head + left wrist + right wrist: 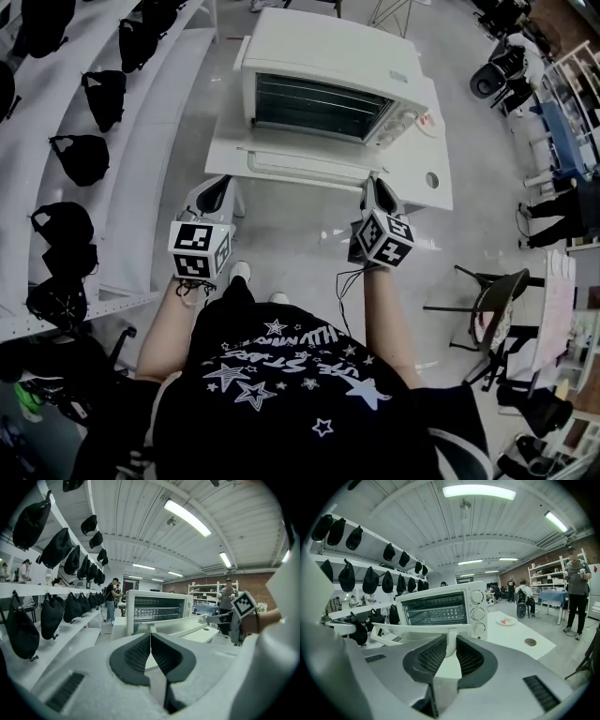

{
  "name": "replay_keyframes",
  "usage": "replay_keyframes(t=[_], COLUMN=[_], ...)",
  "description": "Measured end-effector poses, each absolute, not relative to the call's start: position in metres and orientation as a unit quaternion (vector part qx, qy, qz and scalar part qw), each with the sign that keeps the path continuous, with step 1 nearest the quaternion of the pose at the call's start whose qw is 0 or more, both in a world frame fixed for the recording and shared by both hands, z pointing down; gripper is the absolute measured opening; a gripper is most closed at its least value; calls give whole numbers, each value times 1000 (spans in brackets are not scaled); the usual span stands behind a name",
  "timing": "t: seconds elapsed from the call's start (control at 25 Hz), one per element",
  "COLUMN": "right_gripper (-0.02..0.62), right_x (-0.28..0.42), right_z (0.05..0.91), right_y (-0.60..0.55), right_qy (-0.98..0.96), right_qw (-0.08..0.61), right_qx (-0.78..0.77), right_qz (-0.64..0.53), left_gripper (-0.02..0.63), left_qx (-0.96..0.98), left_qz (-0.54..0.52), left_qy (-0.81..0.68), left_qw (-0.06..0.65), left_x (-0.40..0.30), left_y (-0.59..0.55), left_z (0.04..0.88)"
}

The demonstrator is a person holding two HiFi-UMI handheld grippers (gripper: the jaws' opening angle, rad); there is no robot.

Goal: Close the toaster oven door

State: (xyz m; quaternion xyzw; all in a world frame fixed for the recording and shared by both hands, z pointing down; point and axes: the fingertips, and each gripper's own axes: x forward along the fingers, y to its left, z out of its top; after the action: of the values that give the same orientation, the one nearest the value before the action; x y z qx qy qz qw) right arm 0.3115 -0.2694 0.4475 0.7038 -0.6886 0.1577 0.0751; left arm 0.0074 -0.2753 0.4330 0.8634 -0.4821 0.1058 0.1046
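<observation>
- Gripping the right end of the door's [300,164] front edge, the right gripper [373,187] has its jaws clenched on a white strip of that edge; the right gripper view shows the strip upright between the dark ribbed pads [429,656].
- The toaster oven [319,70] stands on the white table [417,192], toward its back left corner, with the glass front facing the person.
- The door is open, folded down and out from the oven's mouth toward the table's front edge and lying close to level; the wire rack inside shows behind it.
- Three knobs [477,613] sit one above another on the oven's right side.
- The left gripper [214,192] hangs just off the table's front left corner, apart from the door. Its jaws are pressed together at the tips with nothing between them, as the left gripper view shows.
- A small plate [428,122] lies near the table's right edge, beside the oven, and a round hole [431,179] sits by the front right corner.
- White shelves [141,187] carrying black bags [82,157] run along the person's left.
- Other people stand farther off in the room, among chairs and racks.
</observation>
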Motion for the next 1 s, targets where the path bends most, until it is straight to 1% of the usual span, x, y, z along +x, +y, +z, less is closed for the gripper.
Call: replay_keyframes(t=[0.28, 1.0], right_gripper=[67, 67], right_x=[313, 322], right_z=[432, 396], right_y=[-281, -321], right_qy=[-686, -688], right_qw=[79, 59], right_qx=[703, 698], right_qz=[173, 189], left_gripper=[21, 21], left_qx=[876, 893], left_qz=[97, 87], left_qy=[-462, -434], left_qw=[98, 87], left_x=[17, 32], left_y=[-294, -341], left_z=[427, 415])
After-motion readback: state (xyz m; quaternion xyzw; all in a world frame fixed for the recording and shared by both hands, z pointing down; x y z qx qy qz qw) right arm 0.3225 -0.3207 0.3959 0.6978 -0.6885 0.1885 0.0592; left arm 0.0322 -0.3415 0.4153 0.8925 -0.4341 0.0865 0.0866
